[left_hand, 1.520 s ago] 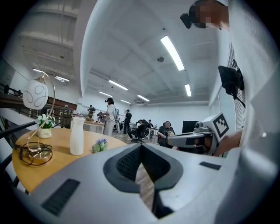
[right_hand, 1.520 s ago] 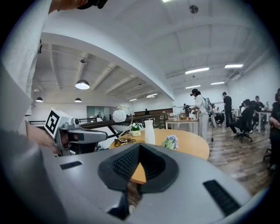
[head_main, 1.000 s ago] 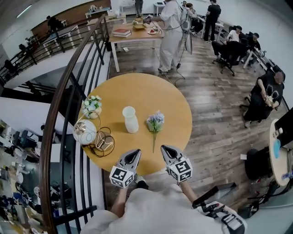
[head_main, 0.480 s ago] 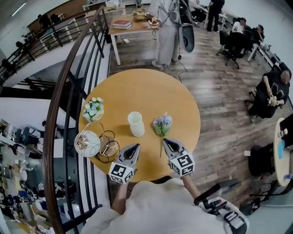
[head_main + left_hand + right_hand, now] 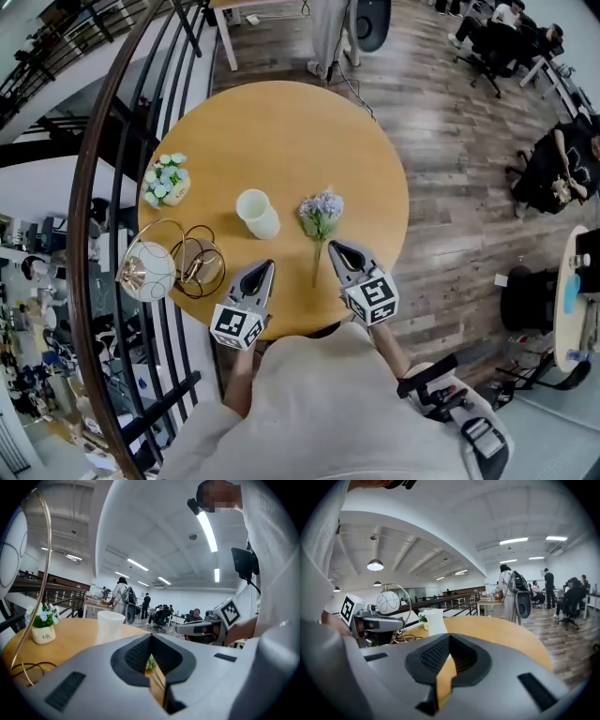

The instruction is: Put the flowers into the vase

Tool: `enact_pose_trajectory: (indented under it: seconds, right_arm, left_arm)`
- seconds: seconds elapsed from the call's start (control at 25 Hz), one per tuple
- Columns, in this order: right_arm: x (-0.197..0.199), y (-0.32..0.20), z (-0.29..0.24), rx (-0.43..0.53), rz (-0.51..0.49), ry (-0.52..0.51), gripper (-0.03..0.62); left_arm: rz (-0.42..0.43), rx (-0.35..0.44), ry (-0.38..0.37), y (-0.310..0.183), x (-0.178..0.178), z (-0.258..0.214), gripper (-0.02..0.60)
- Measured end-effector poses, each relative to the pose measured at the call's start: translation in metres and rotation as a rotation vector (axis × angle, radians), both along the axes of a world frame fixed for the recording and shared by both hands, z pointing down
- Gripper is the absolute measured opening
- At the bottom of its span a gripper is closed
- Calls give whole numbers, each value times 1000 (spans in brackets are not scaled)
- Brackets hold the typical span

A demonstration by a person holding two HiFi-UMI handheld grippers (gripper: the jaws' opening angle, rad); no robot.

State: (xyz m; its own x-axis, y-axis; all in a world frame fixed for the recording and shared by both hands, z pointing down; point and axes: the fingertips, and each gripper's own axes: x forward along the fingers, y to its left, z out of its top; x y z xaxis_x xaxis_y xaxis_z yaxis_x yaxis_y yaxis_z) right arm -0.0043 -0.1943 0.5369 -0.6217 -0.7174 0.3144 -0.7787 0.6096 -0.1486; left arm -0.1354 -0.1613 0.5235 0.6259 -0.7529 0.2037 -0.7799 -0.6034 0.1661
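Note:
A white vase (image 5: 256, 213) stands upright near the middle of the round wooden table (image 5: 281, 131). To its right lies a lavender flower sprig (image 5: 322, 212), its stem pointing toward me. My right gripper (image 5: 335, 248) is shut and empty, with its tip just right of the stem. Below the vase, my left gripper (image 5: 265, 269) is also shut and holds nothing. In the left gripper view the vase (image 5: 110, 626) rises ahead of the shut jaws (image 5: 151, 637). In the right gripper view the vase (image 5: 435, 622) stands beyond the jaws (image 5: 450, 637).
A small potted plant (image 5: 166, 180) sits at the table's left edge. A globe lamp (image 5: 145, 270) with a wire ring (image 5: 199, 266) and cord lies left of my left gripper. A railing (image 5: 103, 187) runs along the left. People sit and stand beyond the table.
Both grippers have moved forward from the table's near edge over the tabletop. The right one now lies beside the flower stem. Both stayed shut.

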Motion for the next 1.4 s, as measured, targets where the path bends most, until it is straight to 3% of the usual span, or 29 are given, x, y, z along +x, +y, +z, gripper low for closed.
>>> enact_pose_trajectory:
  seconds: [0.44, 0.72, 0.76, 0.88, 0.96, 1.4]
  right_arm:
    - [8, 20, 72, -239, -24, -2, 9]
    - [9, 30, 112, -473, 9, -129, 17]
    - [9, 28, 116, -501, 19, -146, 52]
    - [13, 22, 130, -573, 60, -165, 279]
    - [18, 15, 140, -604, 102, -152, 364]
    - [16, -46, 165, -628, 132, -136, 364]
  left_arm:
    - [-30, -170, 28, 7, 0, 49, 7]
    - [-22, -222, 54, 7, 4, 64, 7]
    - [-22, -225, 54, 6, 4, 65, 6]
    - [-28, -239, 62, 5, 5, 68, 7]
    - [-30, -243, 66, 3, 3, 69, 7]
    - [-45, -246, 52, -4, -5, 68, 6]
